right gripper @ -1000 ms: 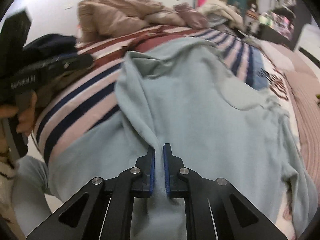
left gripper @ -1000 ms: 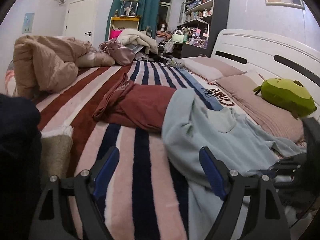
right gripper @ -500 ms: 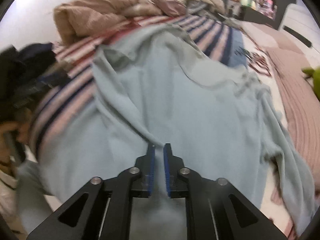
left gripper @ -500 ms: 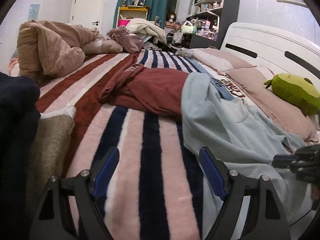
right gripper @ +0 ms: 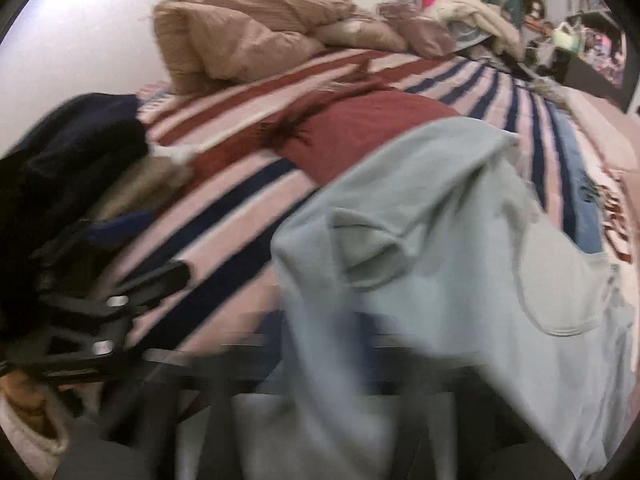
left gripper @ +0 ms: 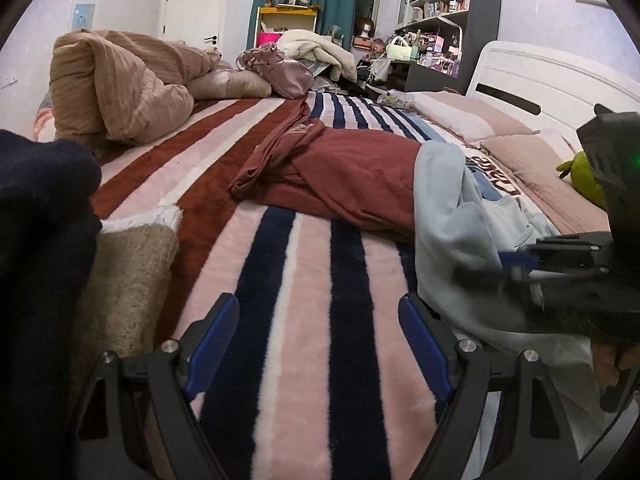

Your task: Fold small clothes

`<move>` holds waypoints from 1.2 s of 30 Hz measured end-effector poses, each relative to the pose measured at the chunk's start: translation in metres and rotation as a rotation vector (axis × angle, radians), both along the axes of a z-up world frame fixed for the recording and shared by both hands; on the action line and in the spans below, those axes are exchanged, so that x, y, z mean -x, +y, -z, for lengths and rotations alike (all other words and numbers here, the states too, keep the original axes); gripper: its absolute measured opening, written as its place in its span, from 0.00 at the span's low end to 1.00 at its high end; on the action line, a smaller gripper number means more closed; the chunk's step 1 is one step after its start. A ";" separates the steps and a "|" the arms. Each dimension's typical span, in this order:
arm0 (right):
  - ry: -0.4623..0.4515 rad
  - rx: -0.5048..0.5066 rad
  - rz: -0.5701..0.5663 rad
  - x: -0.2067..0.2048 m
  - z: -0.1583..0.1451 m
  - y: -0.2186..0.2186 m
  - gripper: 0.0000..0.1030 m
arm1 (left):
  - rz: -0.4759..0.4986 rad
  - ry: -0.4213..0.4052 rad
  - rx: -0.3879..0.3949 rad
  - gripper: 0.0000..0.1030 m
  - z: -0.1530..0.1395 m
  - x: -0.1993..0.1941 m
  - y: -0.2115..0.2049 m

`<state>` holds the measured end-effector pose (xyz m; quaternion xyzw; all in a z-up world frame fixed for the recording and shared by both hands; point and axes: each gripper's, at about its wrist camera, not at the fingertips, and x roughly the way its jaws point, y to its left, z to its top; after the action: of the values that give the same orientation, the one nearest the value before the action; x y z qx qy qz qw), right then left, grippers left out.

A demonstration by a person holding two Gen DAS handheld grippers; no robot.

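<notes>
A light blue garment [left gripper: 448, 224] lies crumpled on the striped blanket [left gripper: 312, 280] at the right; it fills the right wrist view [right gripper: 460, 264]. A maroon garment [left gripper: 352, 172] lies behind it, also seen in the right wrist view [right gripper: 372, 128]. My left gripper [left gripper: 320, 336] is open and empty, low over the blanket near the bed's front edge. My right gripper [left gripper: 516, 268] shows at the right of the left wrist view, at the blue garment's edge. In its own view its fingers are blurred out by motion, so I cannot tell their state.
A dark navy garment [left gripper: 36, 240] and a beige fleece piece [left gripper: 128, 264] lie at the left. A tan duvet [left gripper: 120, 88] and pillows are piled at the far side. A green plush toy [left gripper: 580, 176] lies by the white headboard [left gripper: 560, 76].
The right gripper has pulled back and swung left fast, and its view is blurred. The blue garment has bunched up to the right. The left gripper has dropped lower and stays open.
</notes>
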<state>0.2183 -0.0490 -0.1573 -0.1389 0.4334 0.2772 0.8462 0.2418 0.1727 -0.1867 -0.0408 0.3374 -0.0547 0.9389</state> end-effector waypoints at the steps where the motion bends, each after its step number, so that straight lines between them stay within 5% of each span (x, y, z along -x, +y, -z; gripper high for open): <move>1: -0.015 -0.001 0.030 -0.001 -0.001 -0.005 0.03 | 0.002 0.000 0.002 0.77 0.000 0.000 0.000; 7: -0.030 0.000 0.206 -0.010 -0.008 -0.061 0.02 | 0.031 -0.003 0.042 0.77 -0.001 0.000 -0.003; 14: -0.003 0.020 0.238 -0.006 -0.007 -0.088 0.07 | 0.088 -0.002 0.070 0.77 -0.003 -0.003 -0.017; 15: 0.000 0.002 0.224 0.000 -0.013 -0.091 0.12 | 0.093 -0.004 0.069 0.77 -0.003 -0.003 -0.020; 17: -0.001 -0.026 0.201 0.025 -0.026 -0.102 0.47 | 0.106 -0.006 0.070 0.77 -0.004 -0.002 -0.024; 22: 0.078 0.044 0.119 0.089 -0.016 -0.121 0.56 | 0.157 0.000 0.064 0.78 -0.003 0.001 -0.037; 26: 0.078 0.154 0.167 0.117 0.013 -0.136 0.55 | 0.235 0.040 0.093 0.78 0.004 0.003 -0.048; 31: 0.135 -0.029 0.239 0.130 0.010 -0.174 0.43 | 0.282 0.079 0.125 0.78 0.013 0.002 -0.063; 36: 0.132 -0.013 0.270 0.148 0.004 -0.197 0.40 | 0.279 0.082 0.106 0.78 0.014 0.001 -0.069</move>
<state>0.0707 -0.2458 -0.1611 -0.0555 0.5009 0.1723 0.8463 0.2404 0.1039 -0.2010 -0.0450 0.3746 -0.2008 0.9041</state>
